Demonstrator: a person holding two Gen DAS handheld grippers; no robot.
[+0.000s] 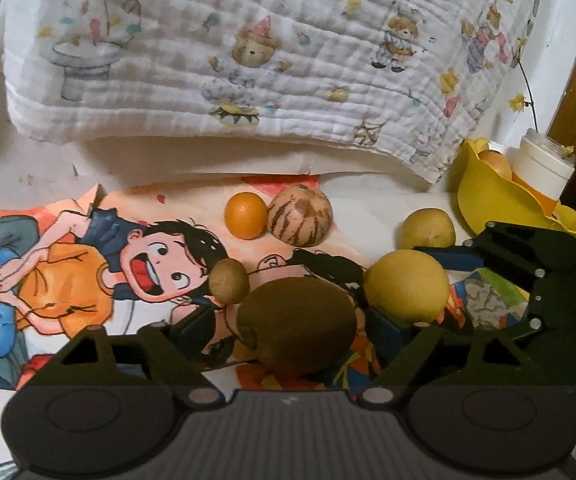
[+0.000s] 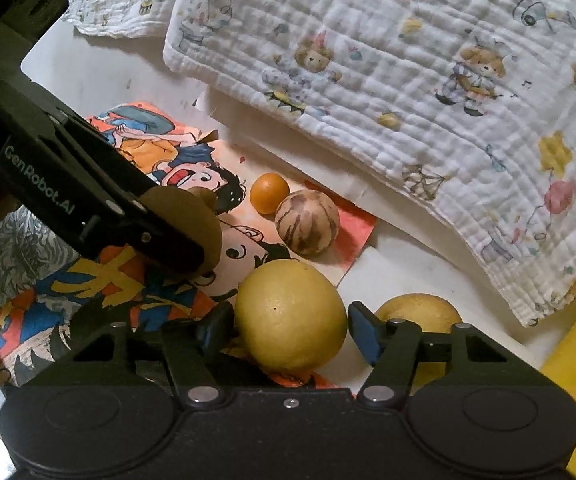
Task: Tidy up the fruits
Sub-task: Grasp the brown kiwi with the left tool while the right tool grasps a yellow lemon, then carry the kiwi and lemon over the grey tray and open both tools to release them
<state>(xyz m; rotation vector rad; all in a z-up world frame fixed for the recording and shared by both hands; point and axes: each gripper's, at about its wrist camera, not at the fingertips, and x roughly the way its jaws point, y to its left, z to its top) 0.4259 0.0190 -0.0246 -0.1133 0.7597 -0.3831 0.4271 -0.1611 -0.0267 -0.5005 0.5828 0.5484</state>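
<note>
Where yellow bowl (image 1: 488, 196) stands, peach (image 1: 495, 159) inside

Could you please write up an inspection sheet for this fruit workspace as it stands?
Surface: white tabletop, partly covered by a cartoon poster.
Job's things: brown kiwi, large yellow citrus, second yellow fruit, small orange, striped round fruit, small brown fruit; yellow bowl already holds a fruit.
Clutter: white jar with a flower twig.
Grippers: left hand-held gripper has its jaws around the kiwi; right hand-held gripper is open, straddling the large citrus.
Cables: nothing seen.
Surroundings: printed quilted blanket behind the fruit.
</note>
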